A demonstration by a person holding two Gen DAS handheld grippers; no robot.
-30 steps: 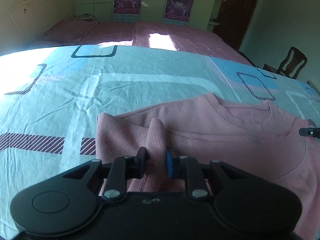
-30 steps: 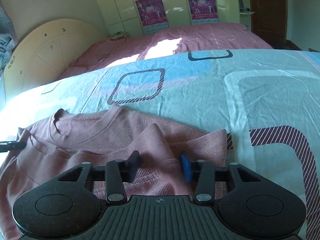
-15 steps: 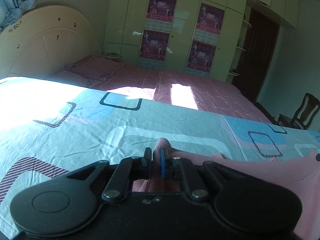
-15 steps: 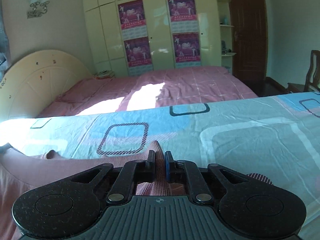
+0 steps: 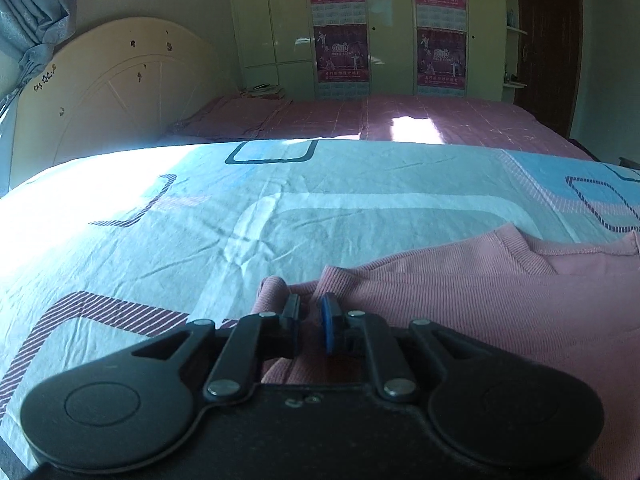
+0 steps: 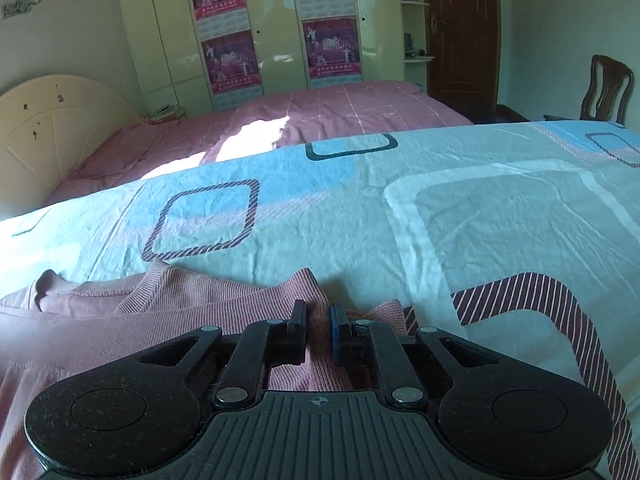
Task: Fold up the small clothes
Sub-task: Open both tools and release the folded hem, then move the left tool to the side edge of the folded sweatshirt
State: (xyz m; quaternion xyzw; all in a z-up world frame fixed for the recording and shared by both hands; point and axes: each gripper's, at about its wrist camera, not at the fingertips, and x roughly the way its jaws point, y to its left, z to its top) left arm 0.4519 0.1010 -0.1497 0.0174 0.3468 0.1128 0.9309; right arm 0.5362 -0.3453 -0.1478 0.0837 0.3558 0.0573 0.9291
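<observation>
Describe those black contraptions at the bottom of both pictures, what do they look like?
Both are matte black plastic. The left gripper and right gripper each have two round lobes, linkage bars with silver rivets, and two short fingers, one pad black, one blue. The right one's body is ribbed with a small crosshair mark. No cables, hands or sleeves show.

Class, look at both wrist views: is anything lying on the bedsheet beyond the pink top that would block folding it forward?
Nothing visible does. Both the left gripper and right gripper pinch the pink top, and the patterned bedsheet past it shows only wrinkles.

Sweater (image 5: pixel 500 304) hem (likely) under housings
</observation>
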